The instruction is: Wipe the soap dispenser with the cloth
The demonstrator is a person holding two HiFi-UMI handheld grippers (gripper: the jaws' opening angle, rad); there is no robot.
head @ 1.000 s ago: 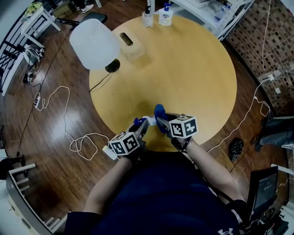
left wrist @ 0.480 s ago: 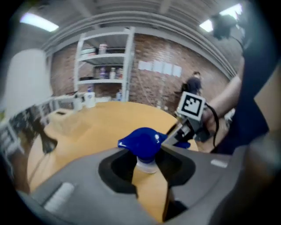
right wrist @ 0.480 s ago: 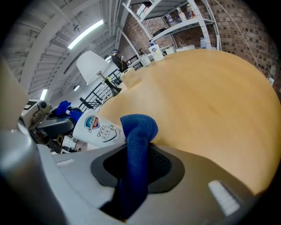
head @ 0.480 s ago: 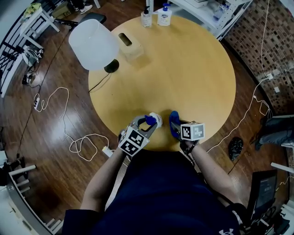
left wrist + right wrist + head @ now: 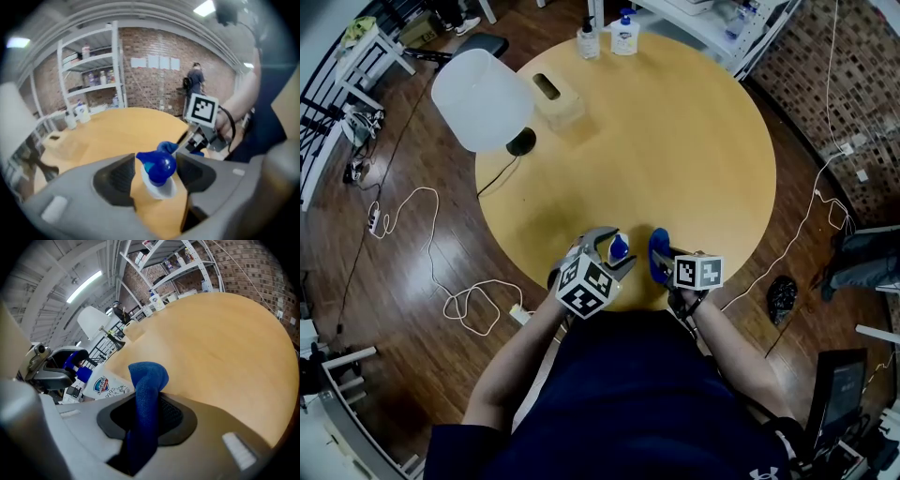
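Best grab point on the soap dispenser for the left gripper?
Grip the soap dispenser by its white body, below the rounded blue pump, one jaw per flank, coming from the near edge of the table: it appears upright. The left gripper jaws are opening, pump between them.

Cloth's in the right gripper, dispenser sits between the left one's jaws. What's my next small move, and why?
Probably ease the left gripper back: its jaws are opening, pads off the soap dispenser, which stands on the table alone. The right gripper holds the cloth beside it.
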